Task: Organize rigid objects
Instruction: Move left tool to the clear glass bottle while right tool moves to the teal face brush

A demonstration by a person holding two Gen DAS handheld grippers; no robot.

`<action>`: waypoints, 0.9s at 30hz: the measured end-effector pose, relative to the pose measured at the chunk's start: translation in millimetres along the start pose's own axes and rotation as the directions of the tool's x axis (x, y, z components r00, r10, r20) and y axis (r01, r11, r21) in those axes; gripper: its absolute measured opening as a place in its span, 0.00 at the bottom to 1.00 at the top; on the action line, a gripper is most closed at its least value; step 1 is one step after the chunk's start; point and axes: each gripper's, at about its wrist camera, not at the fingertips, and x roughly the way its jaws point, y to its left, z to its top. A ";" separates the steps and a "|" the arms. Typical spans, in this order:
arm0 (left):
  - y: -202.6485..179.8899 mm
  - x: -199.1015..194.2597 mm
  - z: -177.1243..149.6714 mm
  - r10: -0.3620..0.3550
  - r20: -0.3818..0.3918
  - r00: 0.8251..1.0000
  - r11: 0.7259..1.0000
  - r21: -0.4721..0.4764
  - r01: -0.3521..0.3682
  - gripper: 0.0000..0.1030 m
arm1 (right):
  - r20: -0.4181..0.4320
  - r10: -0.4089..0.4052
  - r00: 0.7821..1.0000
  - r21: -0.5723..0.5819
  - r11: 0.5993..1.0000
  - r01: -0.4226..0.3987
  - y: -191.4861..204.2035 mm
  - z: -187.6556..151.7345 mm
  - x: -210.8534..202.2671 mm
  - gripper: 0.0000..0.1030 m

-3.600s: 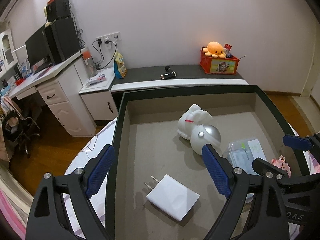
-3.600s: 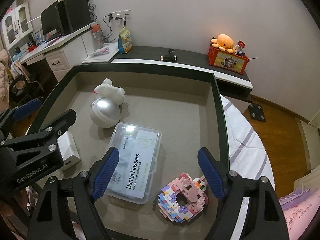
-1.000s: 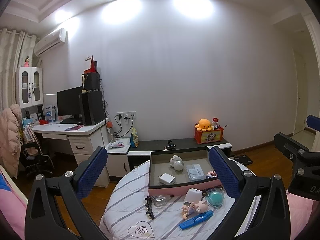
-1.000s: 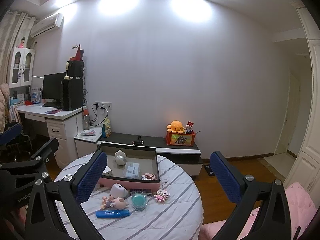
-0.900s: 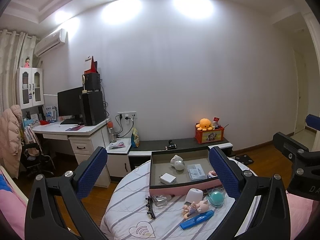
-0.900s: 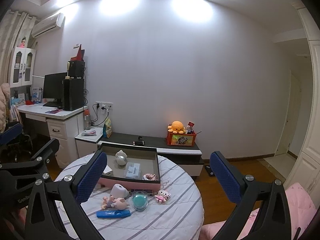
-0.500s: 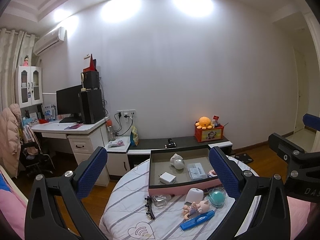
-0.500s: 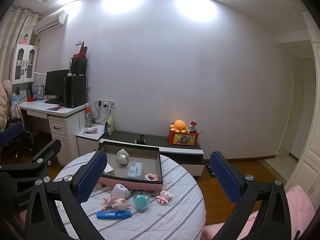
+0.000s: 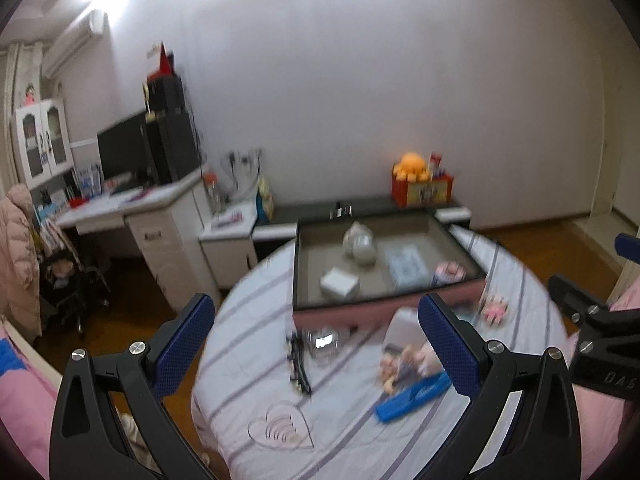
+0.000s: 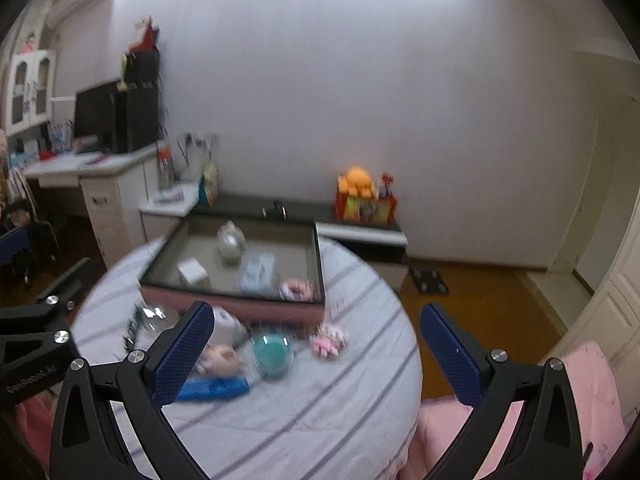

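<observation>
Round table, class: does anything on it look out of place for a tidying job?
Yes. Several items lie loose on the striped cloth outside the tray: a blue flat object, a teal round object and a small pink toy.

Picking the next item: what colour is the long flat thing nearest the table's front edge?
Blue; clearest in the right wrist view.

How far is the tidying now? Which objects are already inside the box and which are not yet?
Done: the box holds a white block, a silvery ball, a clear case and a pink donut toy.

In hand: nothing; the left gripper and right gripper are both open.

Left on the round table: a blue case, teal dish, pink figure, doll and a few blurred items.
</observation>
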 end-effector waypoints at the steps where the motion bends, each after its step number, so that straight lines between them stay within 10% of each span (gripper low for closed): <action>1: -0.4 8.2 -4.8 0.002 -0.025 1.000 1.000 0.002 -0.002 1.00 | -0.021 0.000 1.000 -0.001 1.000 0.000 -0.7 -2.7 6.9 1.00; 9: 3.3 81.5 -40.5 0.015 -0.233 0.972 1.000 -0.014 -0.019 1.00 | -0.227 0.001 0.974 -0.024 1.000 -0.007 1.6 -28.7 81.6 1.00; 22: 5.8 162.7 -45.2 0.017 -0.327 0.945 1.000 0.030 -0.008 1.00 | -0.378 0.043 0.925 -0.076 0.994 -0.077 26.5 -49.8 164.0 0.98; 27: -2.4 180.8 -46.3 0.024 -0.331 0.943 0.996 0.084 0.004 0.89 | -0.428 0.215 0.878 0.033 0.974 -0.223 25.0 -55.2 179.1 0.65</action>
